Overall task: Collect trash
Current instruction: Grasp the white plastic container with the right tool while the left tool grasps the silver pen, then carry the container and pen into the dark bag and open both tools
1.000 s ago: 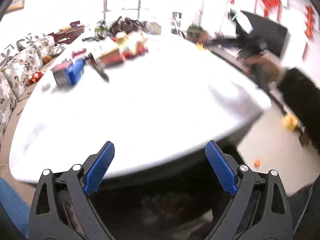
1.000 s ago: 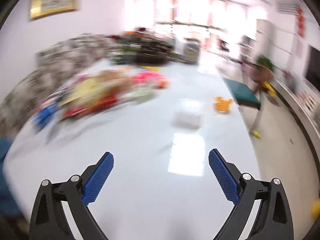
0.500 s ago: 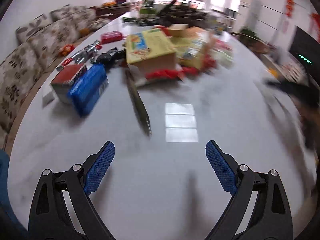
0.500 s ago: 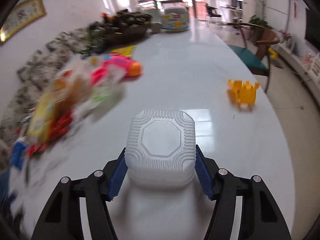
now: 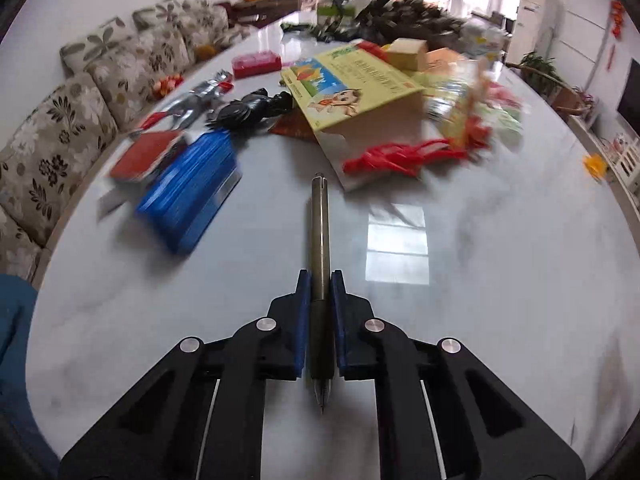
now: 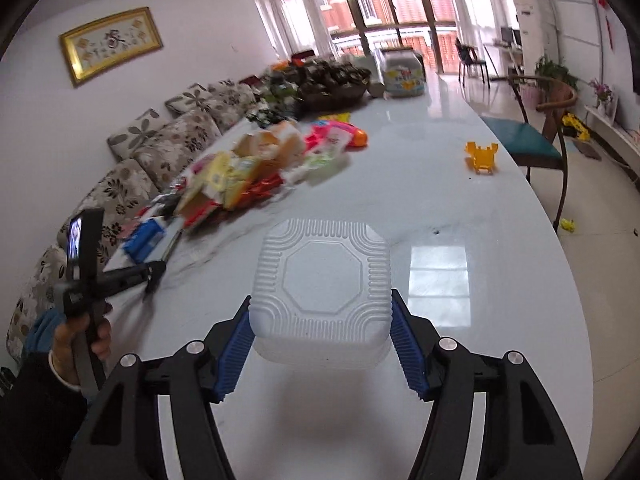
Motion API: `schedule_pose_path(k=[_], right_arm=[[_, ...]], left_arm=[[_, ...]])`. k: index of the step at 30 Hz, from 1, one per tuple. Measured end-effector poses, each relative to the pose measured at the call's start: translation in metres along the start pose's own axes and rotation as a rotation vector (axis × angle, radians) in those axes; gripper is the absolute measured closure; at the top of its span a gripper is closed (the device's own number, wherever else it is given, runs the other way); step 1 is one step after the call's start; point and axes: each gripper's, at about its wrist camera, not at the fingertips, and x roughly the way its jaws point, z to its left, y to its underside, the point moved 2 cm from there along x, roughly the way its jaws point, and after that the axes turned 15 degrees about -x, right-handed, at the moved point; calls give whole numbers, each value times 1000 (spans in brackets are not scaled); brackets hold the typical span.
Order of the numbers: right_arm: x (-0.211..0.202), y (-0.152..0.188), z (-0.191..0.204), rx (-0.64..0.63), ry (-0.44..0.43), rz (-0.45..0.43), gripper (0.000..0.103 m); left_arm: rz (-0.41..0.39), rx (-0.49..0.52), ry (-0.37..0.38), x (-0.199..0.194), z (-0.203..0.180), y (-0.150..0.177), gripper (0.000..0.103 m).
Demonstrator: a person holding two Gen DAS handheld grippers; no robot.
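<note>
My left gripper (image 5: 320, 280) is shut on a dark metal pen (image 5: 320, 236) that points away from me along the white table (image 5: 500, 280); its tip sticks out behind the pads. My right gripper (image 6: 320, 316) is shut on a white foam takeaway box (image 6: 322, 276), lid closed, held just above the table (image 6: 460, 208). The left gripper and the hand holding it show at the left of the right wrist view (image 6: 120, 276).
A blue packet (image 5: 188, 196), red packet (image 5: 144, 156), yellow carton (image 5: 352, 84), red plastic bag (image 5: 404, 156) and black toy (image 5: 252, 108) lie beyond the pen. A yellow toy (image 6: 482, 156) stands far right. A sofa (image 5: 80, 100) lines the left side; a chair (image 6: 536, 136) stands right.
My left gripper has closed on the pen, which lay ahead between open jaws half a second ago. My right gripper closed on the foam box earlier and has lifted it slightly.
</note>
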Motion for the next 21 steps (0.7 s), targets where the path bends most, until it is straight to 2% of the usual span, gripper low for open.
schedule_pose_path(k=[2,7,9,11,15,19,21], right_arm=[[-14,9,22,-16,-27,-15,40],[-57,50,92,-65,-172,-40,40],[-73,76,124,-97,-245,-28,40],[-80,105,149,-110,-305,8,40],[-69,152,174,-107,-365,122,40],[-30,188,181,-123,-351,256,39],[6,210,183,-138,-342,354,38]], left_arm=[[-28,30,43,-39,5,31,93],[-72,123,137,-124,20,109,93],[-46,159,201,-151,30,146,93],[-17,206,211,-168,42,187,93],[93,255,165,-155,60,241,93],[259,258,90,-102,78,272,93],[349,277,84,-75,82,284,92]])
